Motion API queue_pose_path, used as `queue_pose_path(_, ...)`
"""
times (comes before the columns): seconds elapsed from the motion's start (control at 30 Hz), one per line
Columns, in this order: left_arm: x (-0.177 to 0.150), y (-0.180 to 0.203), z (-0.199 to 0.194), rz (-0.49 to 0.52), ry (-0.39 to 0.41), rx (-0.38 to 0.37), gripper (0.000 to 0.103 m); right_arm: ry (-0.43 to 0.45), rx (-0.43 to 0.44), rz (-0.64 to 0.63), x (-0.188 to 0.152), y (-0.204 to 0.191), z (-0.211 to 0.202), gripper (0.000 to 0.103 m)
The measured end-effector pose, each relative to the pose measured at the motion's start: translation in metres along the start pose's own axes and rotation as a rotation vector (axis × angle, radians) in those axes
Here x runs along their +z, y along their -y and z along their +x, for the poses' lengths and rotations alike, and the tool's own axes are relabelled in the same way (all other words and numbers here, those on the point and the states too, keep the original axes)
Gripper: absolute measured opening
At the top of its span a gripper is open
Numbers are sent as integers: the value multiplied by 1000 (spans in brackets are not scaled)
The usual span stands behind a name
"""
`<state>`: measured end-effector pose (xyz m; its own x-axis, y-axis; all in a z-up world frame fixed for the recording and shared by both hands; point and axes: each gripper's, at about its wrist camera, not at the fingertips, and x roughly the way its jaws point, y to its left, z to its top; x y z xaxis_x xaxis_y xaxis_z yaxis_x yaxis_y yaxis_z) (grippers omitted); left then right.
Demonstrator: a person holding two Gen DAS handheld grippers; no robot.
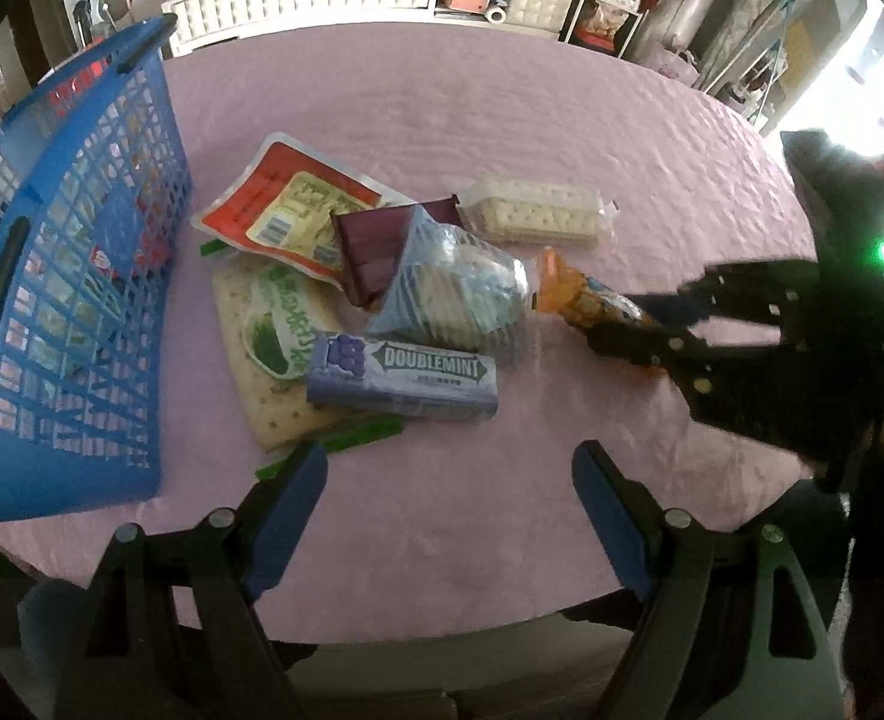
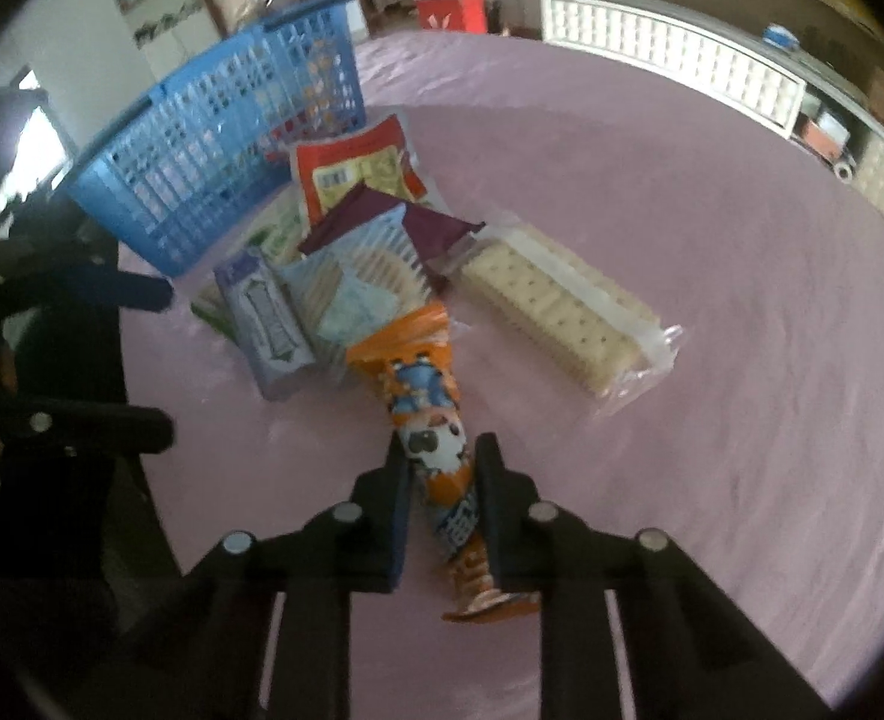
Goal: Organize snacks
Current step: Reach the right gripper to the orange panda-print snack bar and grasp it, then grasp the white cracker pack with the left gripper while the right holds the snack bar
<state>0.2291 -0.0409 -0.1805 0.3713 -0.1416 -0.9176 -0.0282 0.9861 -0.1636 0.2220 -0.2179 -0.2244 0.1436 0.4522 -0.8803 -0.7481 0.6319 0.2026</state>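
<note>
Left wrist view: left gripper (image 1: 451, 468) hovering over bare pink worktop (image 1: 502, 120), fingers (image 1: 288, 510) spread wide with nothing between them. Just beyond the tips, a heap of snacks. Nearest, a purple Doublemint gum pack (image 1: 402, 381) lying across a green-printed cracker packet (image 1: 273, 342). Behind these, a clear bag of biscuits (image 1: 454, 294), with a dark maroon bar (image 1: 375, 252) leaning over it and over a red-and-yellow pouch (image 1: 285, 207). Farther back, a clear-wrapped cracker sleeve (image 1: 538, 213), apart from the rest. At left, a blue basket (image 1: 75, 276) with a lattice wall, packets dimly visible through it. At right, the right gripper (image 1: 634, 324) closed on the tail of an orange snack stick (image 1: 586, 294) lying flat on the worktop, head end touching the biscuit bag.

Right wrist view: right gripper (image 2: 442, 480) low over the worktop (image 2: 712, 300), fingers (image 2: 499, 492) narrow and pressed on either side of the orange snack stick (image 2: 429, 414), gripped around mid-length, crimped end poking back past the pads. Stick's far end against the heap: gum pack (image 2: 267, 324), biscuit bag (image 2: 357, 288), maroon bar (image 2: 417, 222), red-and-yellow pouch (image 2: 357, 162). Cracker sleeve (image 2: 556, 312) to the right, near but not touching the stick. Blue basket (image 2: 219, 138) behind the heap at upper left. Left gripper (image 2: 153, 354) at the left edge, dark and blurred.
</note>
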Motion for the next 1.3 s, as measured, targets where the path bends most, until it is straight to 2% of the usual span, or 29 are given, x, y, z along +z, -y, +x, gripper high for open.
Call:
queue_pose_path(0.2, 19, 6, -7, 62, 23, 18, 82, 63, -43, 113, -7, -2, -29, 23)
queue_pose_path(0.27, 30, 13, -10, 125, 30, 28, 82, 62, -60, 158, -7, 1, -37, 22)
queue_pose_path(0.4, 50, 28, -12, 235, 28, 49, 82, 25, -58, 370, -12, 27, -44, 22)
queue_pose_path(0.47, 63, 37, -11, 299, 20, 56, 82, 45, -47, 416, -10, 33, -47, 22)
queue_pose_path(0.57, 80, 51, -5, 399, 0, 93, 82, 76, -91, 436, -11, 36, -56, 20)
queue_pose_path(0.73, 100, 71, 7, 535, -8, 153, 82, 107, 1, 553, -10, 55, -62, 20)
queue_pose_path(0.87, 117, 84, 31, 648, -71, 168, 82, 103, -21, 592, -7, 66, -64, 20)
queue_pose_path(1.0, 124, 94, 48, 723, -136, 155, 80, 86, 70, 671, -6, 76, -59, 20)
queue_pose_path(1.13, 129, 104, 71, 826, -208, 139, 78, 59, 69, 683, -7, 78, -53, 20)
queue_pose_path(1.23, 131, 108, 86, 901, -256, 99, 78, 49, 84, 692, -10, 80, -49, 20)
queue_pose_path(1.3, 136, 107, 99, 915, -299, 87, 78, 44, 98, 699, -12, 81, -47, 20)
